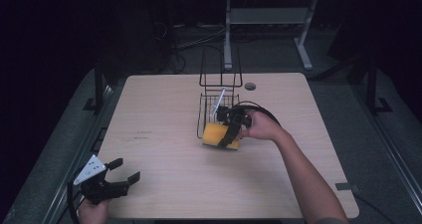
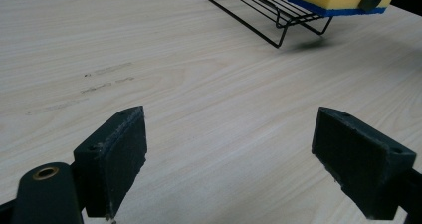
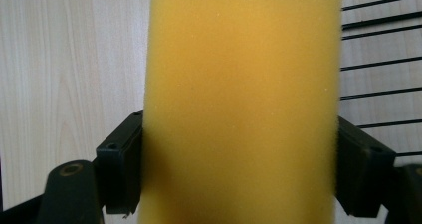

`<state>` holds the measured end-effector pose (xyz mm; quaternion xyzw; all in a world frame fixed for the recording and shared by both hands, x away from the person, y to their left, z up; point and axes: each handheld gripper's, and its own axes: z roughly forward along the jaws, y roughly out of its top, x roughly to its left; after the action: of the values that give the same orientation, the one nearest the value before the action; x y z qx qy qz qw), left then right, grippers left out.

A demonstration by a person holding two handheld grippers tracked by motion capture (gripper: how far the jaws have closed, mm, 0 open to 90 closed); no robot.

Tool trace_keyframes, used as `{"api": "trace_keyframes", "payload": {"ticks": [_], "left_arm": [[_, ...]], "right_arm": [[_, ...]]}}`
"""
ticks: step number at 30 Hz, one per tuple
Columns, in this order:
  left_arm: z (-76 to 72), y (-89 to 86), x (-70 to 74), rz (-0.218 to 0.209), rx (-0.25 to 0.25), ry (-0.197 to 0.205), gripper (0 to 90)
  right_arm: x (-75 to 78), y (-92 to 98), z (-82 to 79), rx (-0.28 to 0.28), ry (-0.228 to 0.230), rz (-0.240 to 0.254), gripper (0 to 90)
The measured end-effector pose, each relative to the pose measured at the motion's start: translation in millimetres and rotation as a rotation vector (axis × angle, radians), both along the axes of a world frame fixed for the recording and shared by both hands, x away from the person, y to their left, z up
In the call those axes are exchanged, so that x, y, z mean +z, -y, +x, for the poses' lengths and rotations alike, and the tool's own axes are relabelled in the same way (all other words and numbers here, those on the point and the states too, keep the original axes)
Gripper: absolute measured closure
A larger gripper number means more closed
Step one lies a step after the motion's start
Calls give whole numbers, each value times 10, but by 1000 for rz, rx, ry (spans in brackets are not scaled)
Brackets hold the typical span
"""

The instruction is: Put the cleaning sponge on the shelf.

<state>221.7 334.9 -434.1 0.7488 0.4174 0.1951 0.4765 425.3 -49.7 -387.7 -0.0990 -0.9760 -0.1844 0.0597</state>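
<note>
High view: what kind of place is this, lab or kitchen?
Probably a lab or test bench, not a kitchen. A bare wooden table stands in a dark room, cables run along the floor behind it, and a metal desk frame stands beyond. The wire rack and sponge look like props.

In the right gripper view the yellow foam sponge (image 3: 241,104) is cut off at the top and bottom edges and hides most of the black wire rack (image 3: 380,64). In the left gripper view the top edge cuts both off.

Yellow sponge (image 1: 217,134), blue-bottomed, clamped above table
</note>
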Motion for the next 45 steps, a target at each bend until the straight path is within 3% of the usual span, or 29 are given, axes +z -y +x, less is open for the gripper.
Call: {"api": "trace_keyframes", "payload": {"ticks": [10, 22, 37, 42, 45], "left_arm": [[7, -9, 0, 3, -3, -1, 134], [42, -6, -16, 0, -9, -7, 134], [28, -30, -14, -10, -3, -3, 134], [27, -30, -15, -9, -4, -3, 134], [30, -23, -15, -5, -5, -4, 134]], "right_arm": [[71, -21, 51, 4, 13, -13, 216], [14, -12, 143, -8, -17, 3, 216], [119, -95, 312, 1, -5, -39, 216], [79, -77, 374, -18, -25, -27, 216], [40, -85, 426, -23, -33, -60, 216]]}}
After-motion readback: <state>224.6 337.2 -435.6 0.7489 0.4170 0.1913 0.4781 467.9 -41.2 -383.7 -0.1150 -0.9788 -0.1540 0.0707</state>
